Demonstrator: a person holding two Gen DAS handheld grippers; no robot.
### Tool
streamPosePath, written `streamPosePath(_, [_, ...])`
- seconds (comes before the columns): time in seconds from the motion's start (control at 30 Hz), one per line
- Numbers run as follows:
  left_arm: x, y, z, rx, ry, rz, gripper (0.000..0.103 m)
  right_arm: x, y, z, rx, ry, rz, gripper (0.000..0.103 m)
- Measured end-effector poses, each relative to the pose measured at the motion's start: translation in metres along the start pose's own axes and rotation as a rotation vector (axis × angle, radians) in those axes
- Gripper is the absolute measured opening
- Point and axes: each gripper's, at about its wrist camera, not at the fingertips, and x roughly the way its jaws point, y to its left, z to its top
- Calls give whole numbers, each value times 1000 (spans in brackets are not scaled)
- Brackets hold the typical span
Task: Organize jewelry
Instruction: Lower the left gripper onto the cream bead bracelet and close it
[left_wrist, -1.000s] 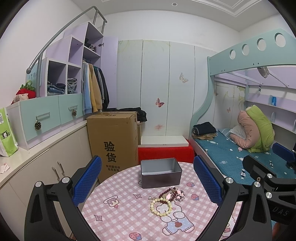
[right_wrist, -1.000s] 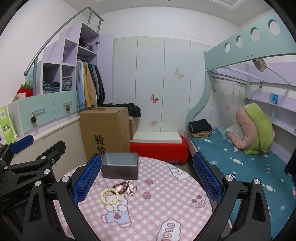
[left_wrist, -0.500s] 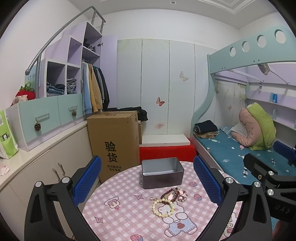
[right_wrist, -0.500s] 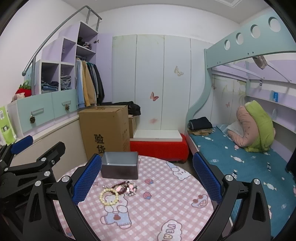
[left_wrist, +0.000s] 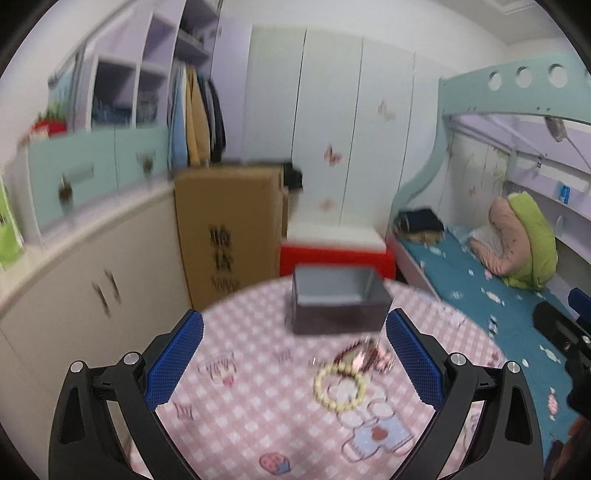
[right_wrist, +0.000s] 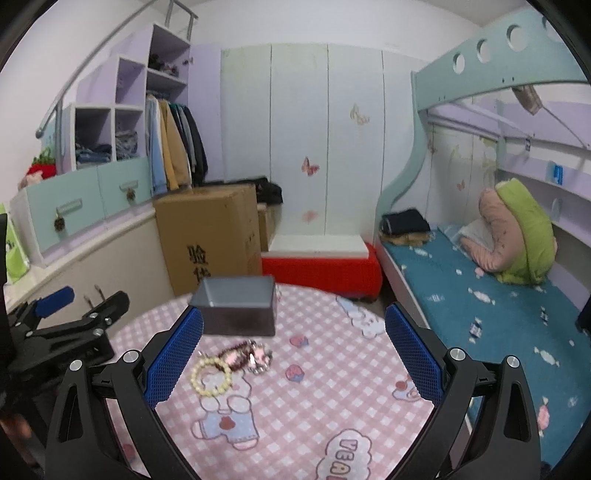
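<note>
Two grippers, left (left_wrist: 294, 355) and right (right_wrist: 294, 355), hovered over the round table (right_wrist: 332, 413) with their jaws spread wide and nothing between them. One cream bead bracelet (right_wrist: 211, 372) lay flat on the pink checked cloth, touching a dark bead strand (right_wrist: 236, 352) and a sparkly piece (right_wrist: 260, 356). These lay just in front of the open grey tin (right_wrist: 238, 308).

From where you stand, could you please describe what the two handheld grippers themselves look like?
Both look alike. The left gripper and right gripper each have two matte black angular arms with silver screw heads at the joints. Each finger ends in a blue pad with a fine grid texture. No cables or sleeves show.
</note>
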Motion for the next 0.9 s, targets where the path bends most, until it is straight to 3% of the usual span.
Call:
streamPosePath(0.23, [53, 26, -30, -60, 221, 10, 96, 47, -9, -25, 7, 156, -7, 96])
streamPosePath(0.47, [109, 13, -49, -59, 401, -10, 96, 85, -13, -48, 12, 279, 11, 96])
streamPosePath(0.67, [147, 1, -63, 11, 493, 31, 96, 115, -17, -55, 18, 345, 29, 96])
streamPosePath(0.9, [153, 5, -67, 66, 490, 49, 97, 140, -17, -53, 46, 363, 105, 96])
